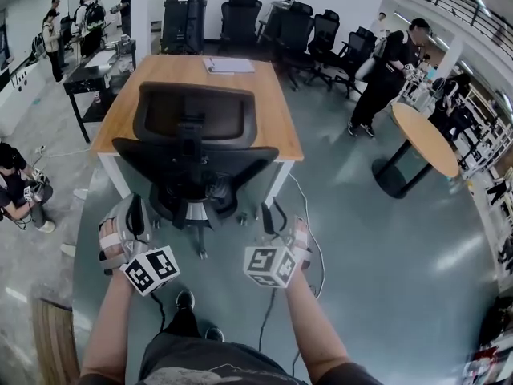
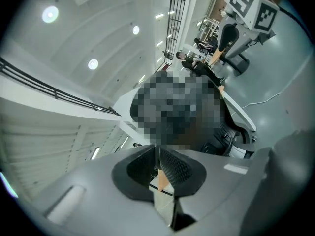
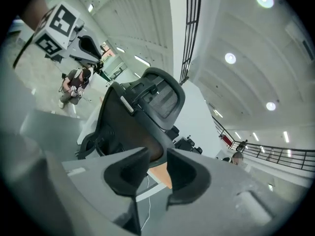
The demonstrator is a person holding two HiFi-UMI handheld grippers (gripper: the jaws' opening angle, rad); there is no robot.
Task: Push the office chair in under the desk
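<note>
A black mesh-backed office chair (image 1: 192, 123) stands at the near end of the wooden desk (image 1: 248, 107), its back toward me. My left gripper (image 1: 135, 213) hangs low behind the chair's left side and my right gripper (image 1: 276, 216) behind its right side. Both are apart from the chair. In the left gripper view the left gripper (image 2: 157, 154) has its pads nearly together with nothing between them. In the right gripper view the right gripper (image 3: 157, 154) shows a gap between its pads, empty, with the chair (image 3: 152, 97) farther off beyond it.
Papers (image 1: 228, 65) lie at the desk's far end. Cables (image 1: 309, 231) run over the floor by the chair's base. A round table (image 1: 425, 139) and a standing person (image 1: 393, 70) are to the right. Spare black chairs (image 1: 309, 30) line the back. A person crouches at left (image 1: 16, 187).
</note>
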